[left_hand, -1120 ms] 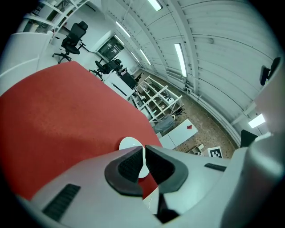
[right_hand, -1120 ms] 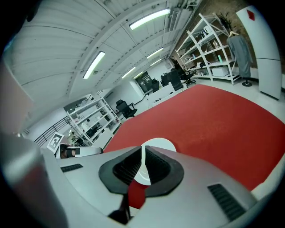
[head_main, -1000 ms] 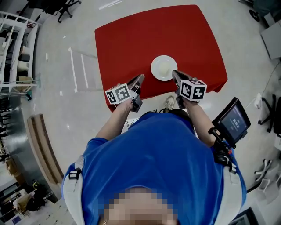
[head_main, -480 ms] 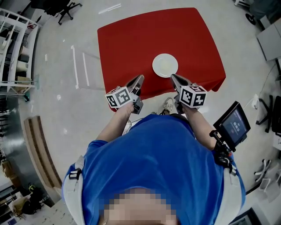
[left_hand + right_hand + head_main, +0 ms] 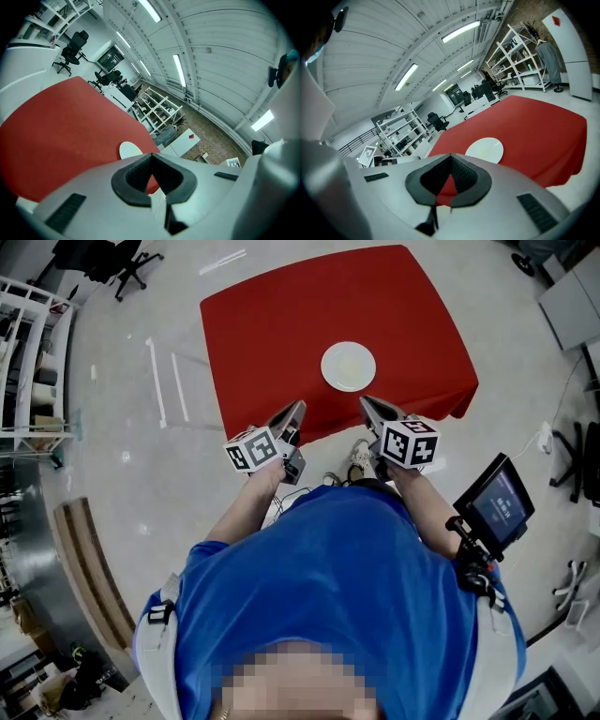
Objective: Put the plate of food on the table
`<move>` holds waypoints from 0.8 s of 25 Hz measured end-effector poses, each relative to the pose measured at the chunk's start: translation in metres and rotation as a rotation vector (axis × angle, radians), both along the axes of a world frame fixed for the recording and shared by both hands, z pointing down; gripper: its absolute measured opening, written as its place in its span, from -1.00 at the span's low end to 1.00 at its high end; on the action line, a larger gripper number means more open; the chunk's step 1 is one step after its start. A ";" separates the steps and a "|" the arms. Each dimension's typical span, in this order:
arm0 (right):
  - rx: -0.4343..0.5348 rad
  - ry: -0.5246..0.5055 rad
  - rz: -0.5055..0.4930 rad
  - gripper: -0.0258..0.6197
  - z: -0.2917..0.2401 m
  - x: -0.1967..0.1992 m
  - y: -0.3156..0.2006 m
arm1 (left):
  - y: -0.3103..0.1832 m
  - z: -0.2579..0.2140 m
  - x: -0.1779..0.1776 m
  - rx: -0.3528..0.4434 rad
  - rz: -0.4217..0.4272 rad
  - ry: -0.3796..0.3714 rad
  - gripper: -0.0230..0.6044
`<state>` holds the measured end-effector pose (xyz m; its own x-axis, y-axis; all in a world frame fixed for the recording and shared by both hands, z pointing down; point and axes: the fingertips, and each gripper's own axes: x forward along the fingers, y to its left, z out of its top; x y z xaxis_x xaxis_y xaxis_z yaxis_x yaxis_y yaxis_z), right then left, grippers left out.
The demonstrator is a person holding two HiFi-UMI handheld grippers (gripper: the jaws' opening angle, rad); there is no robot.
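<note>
The right gripper [image 5: 451, 158] has its jaws closed tip to tip, nothing between them. Beyond the tips, a white plate [image 5: 485, 149] sits on the red-covered table [image 5: 534, 126], clear of the gripper. Behind stand white shelving racks [image 5: 520, 56].

No word, number or brand can be read anywhere. The marker cube [image 5: 251, 448] on the left gripper [image 5: 299, 407] and the one on the right gripper [image 5: 365, 401] bear only black-and-white square patterns. The small screen [image 5: 498, 501] shows marks too small to read.
</note>
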<state>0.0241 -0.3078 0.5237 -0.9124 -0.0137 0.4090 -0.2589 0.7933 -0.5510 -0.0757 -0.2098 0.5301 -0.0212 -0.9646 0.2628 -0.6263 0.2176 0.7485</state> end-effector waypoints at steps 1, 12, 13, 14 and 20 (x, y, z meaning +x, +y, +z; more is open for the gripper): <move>0.000 0.001 0.003 -0.92 0.001 0.001 -0.001 | -0.001 0.002 0.000 -0.006 0.004 0.000 -0.90; 0.012 0.005 0.011 -0.92 0.002 0.002 -0.005 | -0.011 0.001 0.001 0.000 0.037 -0.012 -0.90; 0.014 0.004 0.010 -0.92 0.002 0.001 -0.005 | -0.011 0.002 0.000 -0.003 0.037 -0.012 -0.90; 0.015 0.004 0.008 -0.92 0.002 0.000 -0.006 | -0.011 0.002 -0.001 -0.006 0.035 -0.013 -0.90; 0.021 0.005 0.002 -0.92 0.002 -0.001 -0.006 | -0.011 0.002 -0.001 -0.002 0.034 -0.020 -0.90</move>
<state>0.0233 -0.3134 0.5256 -0.9103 -0.0237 0.4132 -0.2630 0.8040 -0.5334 -0.0771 -0.2209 0.5317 0.0060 -0.9643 0.2648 -0.6479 0.1979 0.7355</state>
